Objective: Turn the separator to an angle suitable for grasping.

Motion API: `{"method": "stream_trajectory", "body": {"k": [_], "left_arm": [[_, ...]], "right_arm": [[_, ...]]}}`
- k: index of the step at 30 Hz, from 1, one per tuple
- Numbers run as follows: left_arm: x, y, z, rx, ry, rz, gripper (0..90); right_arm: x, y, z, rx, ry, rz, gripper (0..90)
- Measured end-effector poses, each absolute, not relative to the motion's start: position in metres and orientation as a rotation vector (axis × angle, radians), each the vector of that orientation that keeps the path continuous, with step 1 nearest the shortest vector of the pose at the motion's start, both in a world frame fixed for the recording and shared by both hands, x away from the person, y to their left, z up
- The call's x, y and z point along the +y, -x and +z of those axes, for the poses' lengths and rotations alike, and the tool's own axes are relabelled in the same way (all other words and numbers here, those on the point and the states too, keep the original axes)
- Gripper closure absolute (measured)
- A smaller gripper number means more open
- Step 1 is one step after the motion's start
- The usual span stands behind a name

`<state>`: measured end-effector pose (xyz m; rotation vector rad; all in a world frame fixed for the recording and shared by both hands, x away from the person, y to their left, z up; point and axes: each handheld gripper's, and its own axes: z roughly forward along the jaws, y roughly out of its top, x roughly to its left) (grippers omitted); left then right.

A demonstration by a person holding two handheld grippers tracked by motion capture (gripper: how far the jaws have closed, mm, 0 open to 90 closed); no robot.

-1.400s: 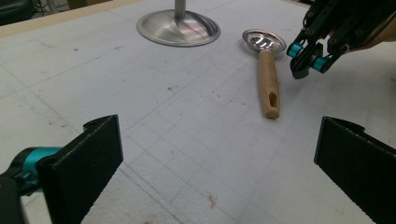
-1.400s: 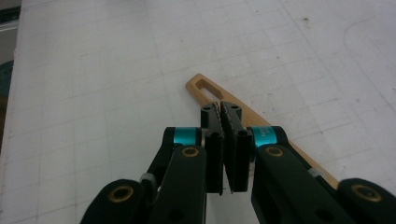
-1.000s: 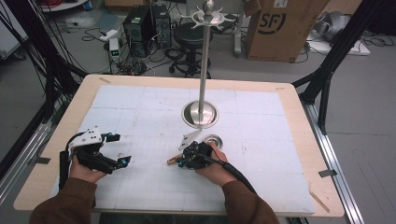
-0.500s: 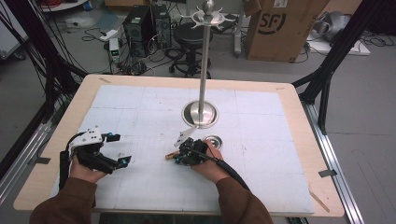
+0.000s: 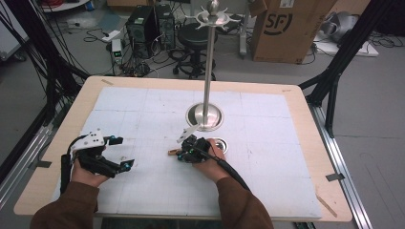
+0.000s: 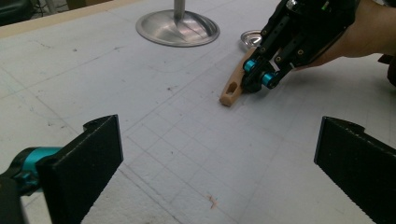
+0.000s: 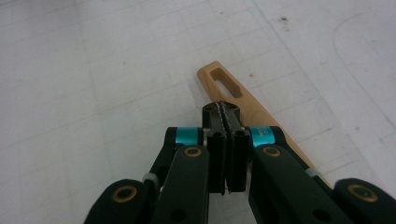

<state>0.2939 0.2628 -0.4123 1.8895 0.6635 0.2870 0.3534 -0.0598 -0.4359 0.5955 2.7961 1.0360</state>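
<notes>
Left gripper (image 5: 122,152), lower left of the high view: jaws spread wide, nothing between them, held over the white mat (image 5: 143,109) covering the counter (image 5: 313,143).

Centre of that view: the right gripper (image 5: 180,153) is clenched, jaws pressed flat together. In the right gripper view the tips (image 7: 226,112) sit on or just over a wooden handle (image 7: 233,91) lying flat on the mat; whether they touch it I cannot tell. The handle has a slot near its free end, which points toward the upper left of that frame. In the left gripper view it (image 6: 232,86) lies at upper centre.

Just right of the right gripper: a small round metal piece (image 5: 220,144). Above it: the metal stand (image 5: 204,117).
</notes>
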Motion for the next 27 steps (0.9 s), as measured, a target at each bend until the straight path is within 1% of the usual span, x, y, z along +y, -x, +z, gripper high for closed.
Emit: {"method": "stream_trajectory", "body": {"k": [17,27], "left_arm": [[0.263,-0.294,-0.413,0.661,-1.892,0.285,1.7],[0.263,-0.294,-0.412,0.661,-1.893,0.287,1.7]], "right_arm": [[-0.073,-0.368,-0.435,2.703,-0.752,1.013,89.3],[-0.077,-0.369,-0.433,2.682,-0.809,1.021,89.3]]}}
